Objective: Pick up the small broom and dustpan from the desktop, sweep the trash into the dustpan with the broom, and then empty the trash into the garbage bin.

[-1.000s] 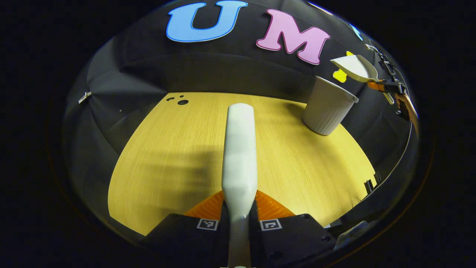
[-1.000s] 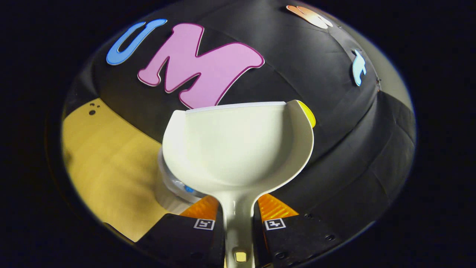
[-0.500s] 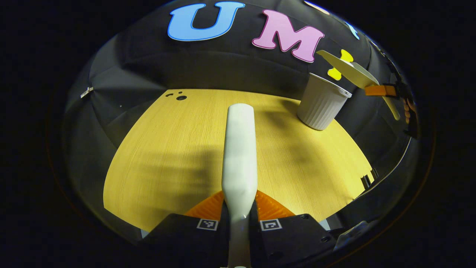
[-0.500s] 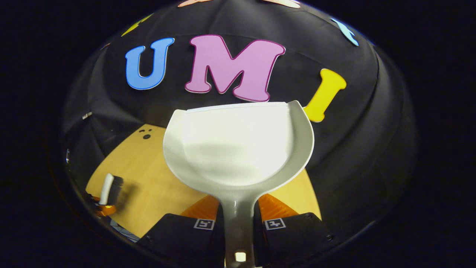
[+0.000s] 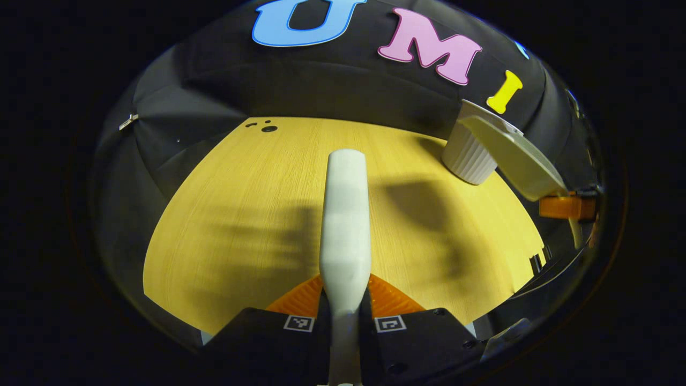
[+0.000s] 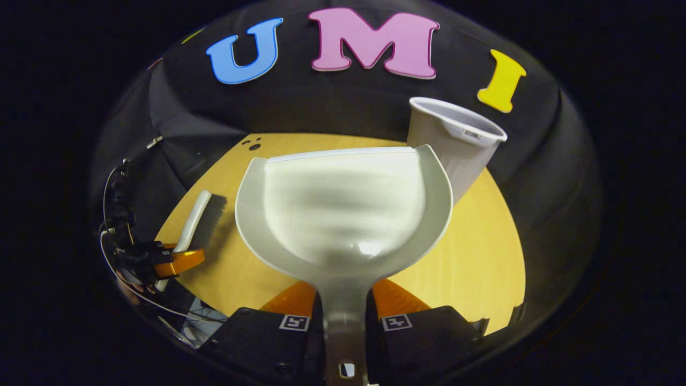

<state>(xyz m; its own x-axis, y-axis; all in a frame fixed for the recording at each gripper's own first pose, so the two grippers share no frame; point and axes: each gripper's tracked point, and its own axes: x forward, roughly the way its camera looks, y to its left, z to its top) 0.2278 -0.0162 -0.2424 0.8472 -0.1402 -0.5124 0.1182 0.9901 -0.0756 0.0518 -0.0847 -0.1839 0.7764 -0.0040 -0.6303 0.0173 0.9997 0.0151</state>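
**Broom and dustpan held above a wooden desk**

Left gripper view: my left gripper (image 5: 344,308) clamps the white broom (image 5: 345,214) over the bare yellow wood desktop (image 5: 241,214); black cloth walls surround it. The ribbed white garbage bin (image 5: 469,158) stands far right.

Right gripper view: my right gripper (image 6: 345,313) clamps the empty white dustpan (image 6: 343,206) beside the bin. No readable labels.

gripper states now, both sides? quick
Left gripper: shut on the broom handle.
Right gripper: shut on the dustpan handle; pan looks empty, near the garbage bin.
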